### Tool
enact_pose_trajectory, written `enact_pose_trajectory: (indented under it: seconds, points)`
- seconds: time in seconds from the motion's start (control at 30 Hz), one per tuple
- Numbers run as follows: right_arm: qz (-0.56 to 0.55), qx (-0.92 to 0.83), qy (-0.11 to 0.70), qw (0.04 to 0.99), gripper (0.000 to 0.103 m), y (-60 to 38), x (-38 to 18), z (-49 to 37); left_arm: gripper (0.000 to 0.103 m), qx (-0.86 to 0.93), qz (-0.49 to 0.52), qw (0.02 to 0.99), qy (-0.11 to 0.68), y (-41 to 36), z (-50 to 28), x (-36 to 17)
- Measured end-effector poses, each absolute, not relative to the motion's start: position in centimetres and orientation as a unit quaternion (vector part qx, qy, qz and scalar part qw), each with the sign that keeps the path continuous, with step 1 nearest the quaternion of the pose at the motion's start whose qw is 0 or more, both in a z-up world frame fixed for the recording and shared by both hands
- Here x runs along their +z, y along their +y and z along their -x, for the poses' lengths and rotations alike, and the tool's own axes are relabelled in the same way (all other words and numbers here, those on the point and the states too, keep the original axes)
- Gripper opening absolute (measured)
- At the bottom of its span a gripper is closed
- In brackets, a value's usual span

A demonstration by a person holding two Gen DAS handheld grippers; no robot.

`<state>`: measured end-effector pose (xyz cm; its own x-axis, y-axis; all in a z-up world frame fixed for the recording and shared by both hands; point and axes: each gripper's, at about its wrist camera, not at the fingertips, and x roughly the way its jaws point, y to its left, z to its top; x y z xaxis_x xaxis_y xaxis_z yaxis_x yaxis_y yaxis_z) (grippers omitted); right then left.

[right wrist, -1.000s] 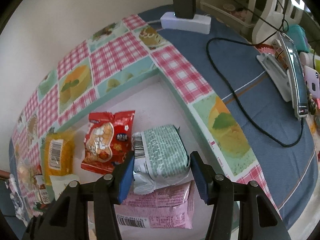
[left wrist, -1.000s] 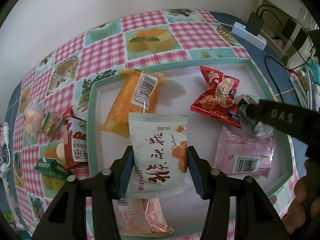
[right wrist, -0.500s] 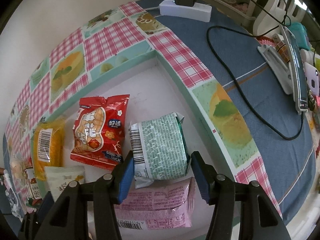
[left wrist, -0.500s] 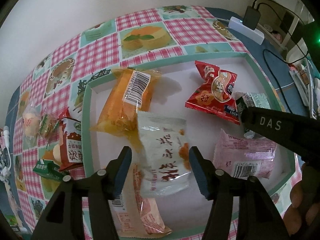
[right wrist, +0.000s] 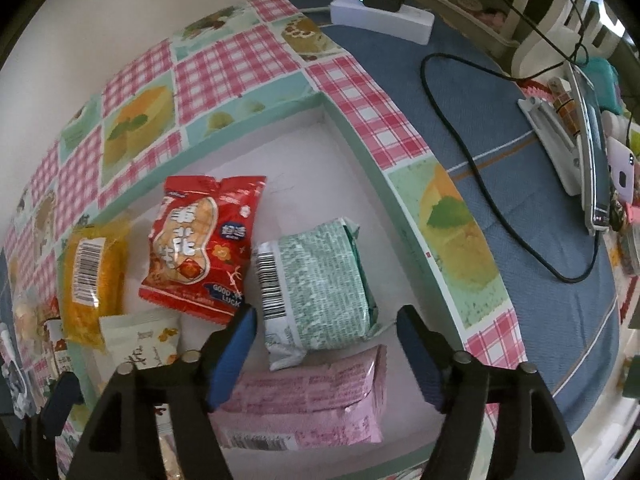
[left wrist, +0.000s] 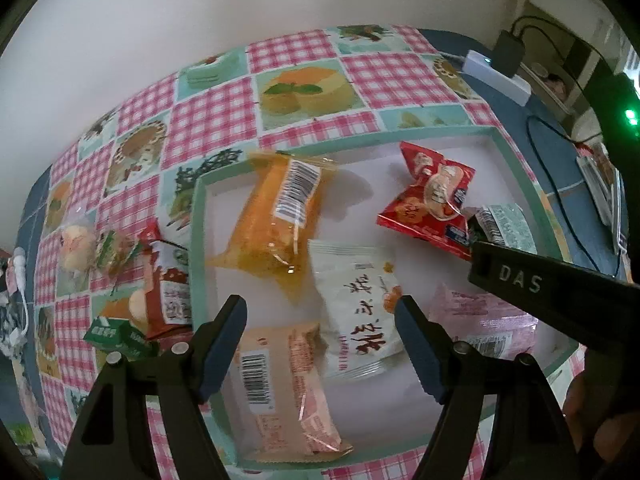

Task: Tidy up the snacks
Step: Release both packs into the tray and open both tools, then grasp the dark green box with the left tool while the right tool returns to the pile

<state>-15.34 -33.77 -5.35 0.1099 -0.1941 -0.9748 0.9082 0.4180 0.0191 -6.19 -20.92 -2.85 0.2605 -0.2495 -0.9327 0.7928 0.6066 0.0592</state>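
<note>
A white tray with a teal rim (left wrist: 197,216) (right wrist: 372,160) holds several snack packs. In the left wrist view I see an orange pack (left wrist: 280,216), a red peanut pack (left wrist: 430,200), a white pack with black script (left wrist: 356,312), a peach pack (left wrist: 280,384) and a pink pack (left wrist: 488,324). My left gripper (left wrist: 320,320) is open and empty above the white and peach packs. My right gripper (right wrist: 324,332) is open, just behind a green-and-white pack (right wrist: 320,280) and above the pink pack (right wrist: 304,404). The red pack (right wrist: 200,248) lies to the left of it.
More snacks lie on the checked cloth left of the tray: a red-and-white pack (left wrist: 166,280), a small green carton (left wrist: 116,336) and clear-wrapped sweets (left wrist: 80,244). A white power strip (right wrist: 380,16), black cables (right wrist: 480,184) and clutter sit on the blue cloth at the right.
My left gripper let go of the white pack, opened and drew back; the pack now lies in the tray. My right gripper opened off the green-and-white pack and pulled back a little.
</note>
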Motion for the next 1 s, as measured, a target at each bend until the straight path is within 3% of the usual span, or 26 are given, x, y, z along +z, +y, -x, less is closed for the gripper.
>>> enact_pose_trajectory:
  seconds: [0.13, 0.3, 0.4, 0.5, 0.6, 0.73, 1.0]
  points:
    - [-0.338, -0.412, 0.516, 0.670, 0.077, -33.3, -4.7, 15.0, 0.086, -0.339, -0.259, 0.753, 0.501, -20.3, 5.3, -2.2]
    - [-0.330, -0.412, 0.508, 0.680, 0.078, -32.8, -3.7, 14.7, 0.086, -0.317, -0.227, 0.765, 0.513, -19.0, 3.8, -1.3]
    - [-0.328, -0.411, 0.502, 0.686, 0.091, -32.1, -3.0, 14.7, 0.086, -0.294, -0.197, 0.772, 0.528, -17.8, 2.3, -0.9]
    - [-0.323, -0.408, 0.498, 0.693, 0.092, -31.7, -2.5, 14.3, 0.088, -0.272, -0.168, 0.782, 0.535, -16.4, 0.9, -0.6]
    - [-0.317, -0.402, 0.497, 0.701, 0.092, -31.2, -2.1, 13.7, 0.099, -0.253, -0.142, 0.789, 0.542, -14.8, -0.6, -0.3]
    - [-0.311, -0.385, 0.492, 0.716, 0.102, -29.8, -0.9, 13.2, 0.099, -0.225, -0.118, 0.797, 0.547, -12.6, -2.5, 0.0]
    - [-0.304, -0.337, 0.483, 0.749, 0.103, -26.0, 0.6, 11.1, 0.100, -0.170, -0.076, 0.815, 0.549, -8.1, -5.9, 0.6]
